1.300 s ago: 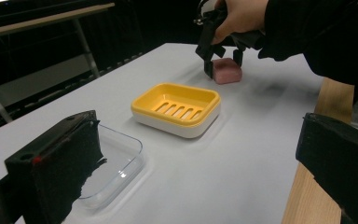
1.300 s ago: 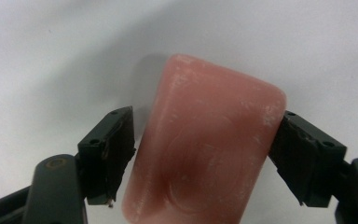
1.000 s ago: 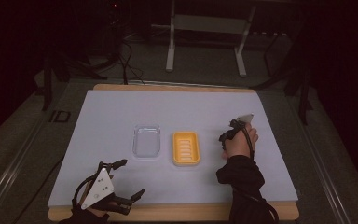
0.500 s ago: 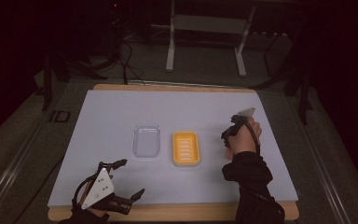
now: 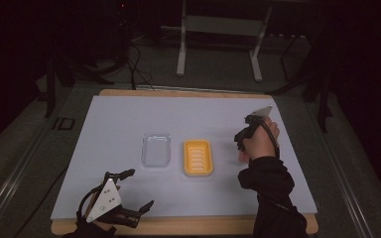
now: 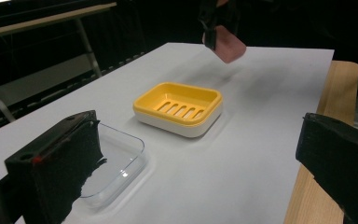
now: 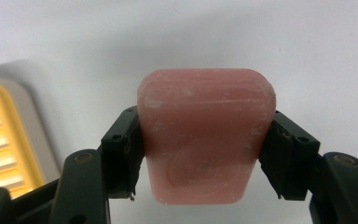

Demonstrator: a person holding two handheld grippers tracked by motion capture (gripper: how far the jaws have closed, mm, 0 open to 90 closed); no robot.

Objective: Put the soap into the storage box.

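Note:
A pink soap bar [image 7: 205, 135] sits clamped between the two black jaws of my right gripper [image 7: 205, 145]. It hangs above the white mat, to the right of the yellow soap dish [image 5: 197, 144]. The left gripper view shows the bar [image 6: 227, 45] in the air beyond the dish [image 6: 205, 119]. My right gripper [image 5: 242, 141] is held by a hand in a dark sleeve. My left gripper [image 5: 138, 189] rests near the table's front left edge, jaws wide apart with nothing between them. A clear plastic tray [image 5: 156, 148] lies left of the dish.
The white mat [image 5: 129, 119] covers a wooden tabletop [image 5: 188, 225]. In the right gripper view the yellow dish [image 7: 0, 140] shows at the left edge. A metal stand [image 5: 218, 44] and cables lie on the dark floor beyond the table.
My right hand has lifted with the soap bar, so it sits higher and a little farther back in the high view. The left gripper, dish and clear tray have not moved.

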